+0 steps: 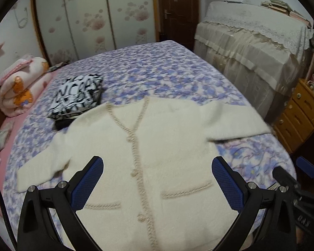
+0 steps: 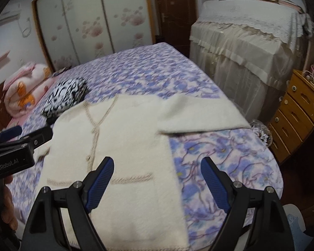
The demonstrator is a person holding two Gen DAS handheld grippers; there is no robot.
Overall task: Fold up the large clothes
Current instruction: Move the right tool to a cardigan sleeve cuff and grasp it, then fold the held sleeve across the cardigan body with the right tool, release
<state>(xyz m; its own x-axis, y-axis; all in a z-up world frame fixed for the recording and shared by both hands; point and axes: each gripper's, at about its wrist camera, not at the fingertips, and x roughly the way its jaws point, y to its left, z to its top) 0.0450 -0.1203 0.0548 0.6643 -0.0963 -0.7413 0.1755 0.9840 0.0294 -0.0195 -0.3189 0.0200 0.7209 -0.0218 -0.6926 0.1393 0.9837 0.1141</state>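
Observation:
A cream knitted cardigan (image 1: 169, 146) lies flat and face up on the bed, buttoned, both sleeves spread sideways. The same cardigan (image 2: 123, 146) fills the middle of the right wrist view. My left gripper (image 1: 157, 179) hovers open above its lower front, near the two pockets, with nothing between the fingers. Above the cardigan's right hem edge my right gripper (image 2: 157, 182) is also open and holds nothing. The left gripper's body (image 2: 12, 152) shows at the left edge of the right wrist view, and the right gripper's (image 1: 299, 186) at the right edge of the left one.
The bed carries a purple flowered sheet (image 1: 148, 71). A folded black-and-white garment (image 1: 77, 96) sits beyond the cardigan's left shoulder. A rolled pink quilt (image 1: 21, 85) lies far left. A cloth-covered unit (image 1: 251, 48) and a wooden drawer chest (image 1: 297, 113) stand to the right.

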